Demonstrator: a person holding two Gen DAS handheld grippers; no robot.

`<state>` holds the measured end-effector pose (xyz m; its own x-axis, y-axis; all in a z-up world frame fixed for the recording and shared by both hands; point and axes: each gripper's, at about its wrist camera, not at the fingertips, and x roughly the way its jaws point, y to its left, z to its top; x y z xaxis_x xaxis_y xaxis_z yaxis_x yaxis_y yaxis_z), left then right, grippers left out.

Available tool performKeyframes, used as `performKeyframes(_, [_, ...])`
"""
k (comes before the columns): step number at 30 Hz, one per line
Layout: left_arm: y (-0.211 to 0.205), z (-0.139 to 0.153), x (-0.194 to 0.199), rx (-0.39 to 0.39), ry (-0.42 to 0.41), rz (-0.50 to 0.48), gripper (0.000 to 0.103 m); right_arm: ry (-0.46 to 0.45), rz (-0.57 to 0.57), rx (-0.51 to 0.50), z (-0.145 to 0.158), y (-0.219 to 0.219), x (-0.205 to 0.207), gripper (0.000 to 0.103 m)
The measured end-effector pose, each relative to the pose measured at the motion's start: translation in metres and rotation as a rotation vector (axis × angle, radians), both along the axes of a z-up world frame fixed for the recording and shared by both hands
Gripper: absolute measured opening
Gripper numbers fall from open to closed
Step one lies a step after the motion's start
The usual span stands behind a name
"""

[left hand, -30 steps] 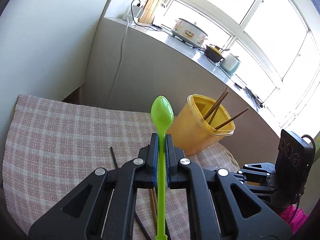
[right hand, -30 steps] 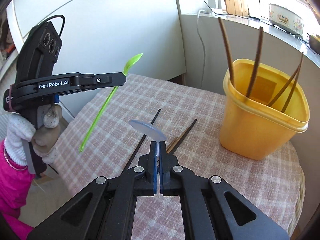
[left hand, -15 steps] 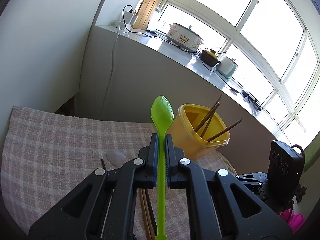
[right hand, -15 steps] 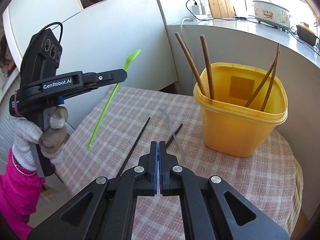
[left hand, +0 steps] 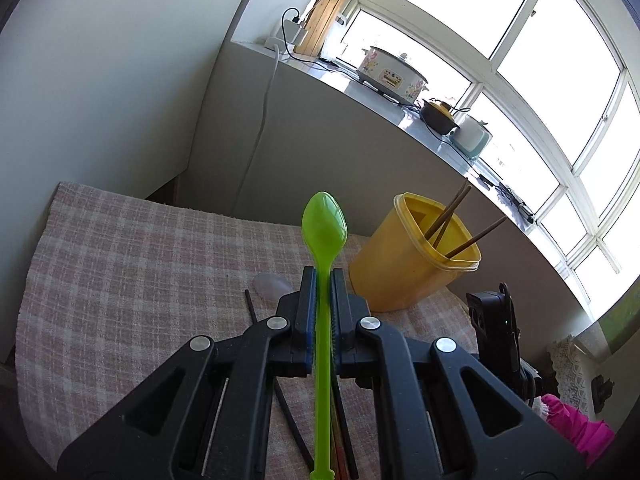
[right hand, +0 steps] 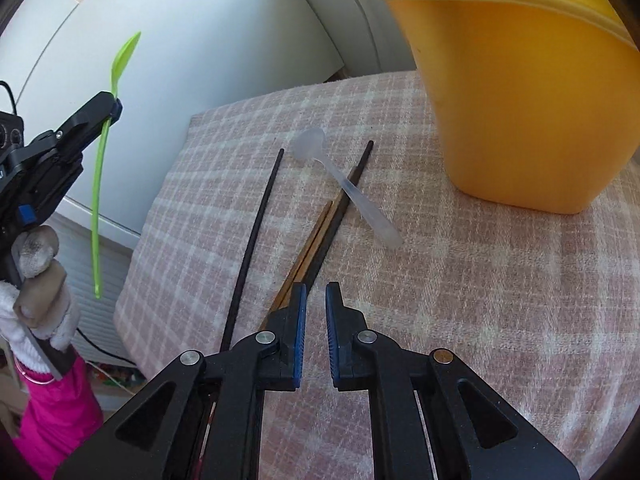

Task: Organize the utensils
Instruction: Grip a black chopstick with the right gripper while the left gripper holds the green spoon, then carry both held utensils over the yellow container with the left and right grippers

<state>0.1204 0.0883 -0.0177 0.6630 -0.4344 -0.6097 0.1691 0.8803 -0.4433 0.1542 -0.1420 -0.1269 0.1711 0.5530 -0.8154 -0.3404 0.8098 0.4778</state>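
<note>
Pinching a green spoon (left hand: 324,226) by its handle, the left gripper (left hand: 322,280) holds it in the air above a checked cloth (left hand: 132,280), bowl end pointing forward and up. A gloved hand (right hand: 38,280) grips that tool. The right gripper (right hand: 316,300) hangs low over the cloth with its jaws opening and nothing between them.

A yellow tub (right hand: 520,100) stands on the far side of the cloth. Three brown chopsticks (left hand: 452,216) already lean inside it, so part of the sorting looks done.

Still loose on the cloth: a clear spoon (right hand: 344,184) lying across a dark chopstick (right hand: 340,208), a second dark chopstick (right hand: 256,232) just to the left and apart from it, and a brown pair (right hand: 308,248) tucked beside the first dark one. All of them lie just ahead of the right gripper, near the tub.

By my reading the job is less than half finished: the green spoon is lifted but not yet in the tub, and the clear spoon and four chopsticks remain to be gathered
</note>
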Motion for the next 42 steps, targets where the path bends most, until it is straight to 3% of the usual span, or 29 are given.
performKeyframes(14, [0.022, -0.031, -0.013, -0.018, 0.042, 0.009, 0.004, 0.106, -0.067, -0.048, -0.025, 0.02, 0.019, 0.008])
performKeyframes(21, [0.03, -0.052, -0.021, -0.037, 0.082, 0.017, 0.004, 0.071, -0.065, -0.143, -0.02, 0.035, 0.024, 0.008])
performKeyframes(25, [0.033, -0.054, -0.023, -0.034, 0.087, 0.024, 0.004, 0.105, -0.057, -0.13, -0.023, 0.03, 0.031, 0.007])
performKeyframes(34, [0.026, -0.048, -0.027, -0.036, 0.071, 0.008, 0.004, 0.088, -0.014, -0.237, -0.021, 0.049, 0.044, 0.008])
performKeyframes(37, [0.028, -0.045, -0.027, -0.038, 0.068, 0.017, 0.004, 0.101, -0.021, -0.204, -0.019, 0.04, 0.041, 0.005])
performKeyframes(42, [0.026, -0.039, -0.025, -0.033, 0.055, 0.021, 0.004, 0.048, -0.045, -0.17, -0.003, 0.018, 0.026, 0.004])
